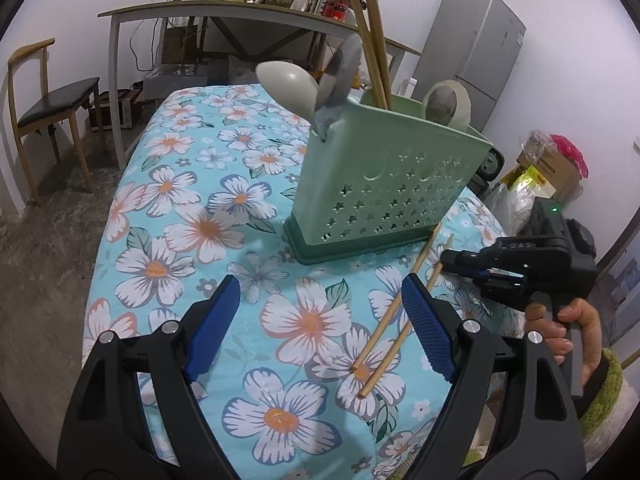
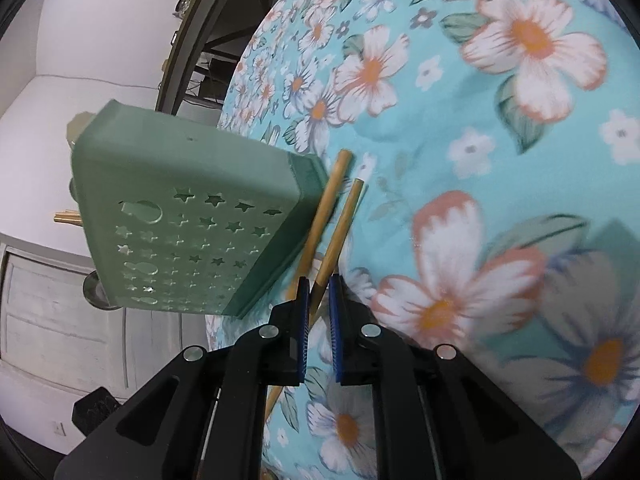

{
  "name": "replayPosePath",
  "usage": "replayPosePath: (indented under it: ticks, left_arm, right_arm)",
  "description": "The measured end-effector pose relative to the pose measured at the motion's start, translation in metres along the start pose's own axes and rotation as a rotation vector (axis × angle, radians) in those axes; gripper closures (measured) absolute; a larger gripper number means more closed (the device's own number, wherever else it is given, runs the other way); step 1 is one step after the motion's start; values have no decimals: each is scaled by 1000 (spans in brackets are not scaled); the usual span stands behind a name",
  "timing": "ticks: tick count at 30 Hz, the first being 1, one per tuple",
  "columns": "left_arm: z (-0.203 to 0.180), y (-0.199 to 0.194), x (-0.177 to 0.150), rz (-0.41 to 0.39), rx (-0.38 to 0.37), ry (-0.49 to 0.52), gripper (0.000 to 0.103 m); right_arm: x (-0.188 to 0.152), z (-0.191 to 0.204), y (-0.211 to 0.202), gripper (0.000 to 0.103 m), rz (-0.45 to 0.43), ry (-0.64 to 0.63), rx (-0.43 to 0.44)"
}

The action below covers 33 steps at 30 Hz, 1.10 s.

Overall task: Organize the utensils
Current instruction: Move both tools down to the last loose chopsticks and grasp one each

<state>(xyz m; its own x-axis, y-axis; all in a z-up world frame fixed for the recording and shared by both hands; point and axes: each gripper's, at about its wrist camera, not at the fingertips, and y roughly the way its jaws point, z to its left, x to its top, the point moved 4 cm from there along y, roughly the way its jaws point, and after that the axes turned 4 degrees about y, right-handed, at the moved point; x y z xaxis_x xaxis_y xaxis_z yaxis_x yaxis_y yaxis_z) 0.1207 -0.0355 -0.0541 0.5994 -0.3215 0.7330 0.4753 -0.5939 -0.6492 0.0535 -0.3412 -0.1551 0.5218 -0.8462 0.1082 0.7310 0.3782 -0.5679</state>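
A green utensil holder (image 1: 384, 184) with star cut-outs stands on the floral tablecloth (image 1: 192, 208). It holds a beige spoon (image 1: 288, 88), a grey utensil (image 1: 340, 76), two bamboo chopsticks (image 1: 374, 40) and a roll of tape (image 1: 448, 102). Two more bamboo chopsticks (image 1: 394, 316) lie on the cloth in front of it. My left gripper (image 1: 320, 320) is open above the cloth, its right finger beside them. My right gripper (image 2: 319, 292) is nearly shut around the thin end of one chopstick (image 2: 340, 232); the other chopstick (image 2: 324, 212) lies beside the holder (image 2: 180, 216).
A wooden chair (image 1: 44, 108) stands at the left. A long table (image 1: 224, 12) with clutter is behind. A grey fridge (image 1: 472, 52) and bags and boxes (image 1: 544, 176) are at the right. The table's edge drops to the floor on the left.
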Motion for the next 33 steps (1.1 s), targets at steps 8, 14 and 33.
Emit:
replayPosePath:
  ticks: [8, 14, 33]
  left_arm:
    - [-32, 30, -1, 59, -19, 157, 33]
    - [-67, 67, -14, 169, -40, 331, 56]
    - [-85, 43, -65, 345, -3, 647, 97]
  right_arm:
    - [10, -20, -45, 93, -43, 0, -42]
    - [24, -31, -71, 93, -89, -10, -82]
    - [33, -40, -61, 92, -50, -24, -78]
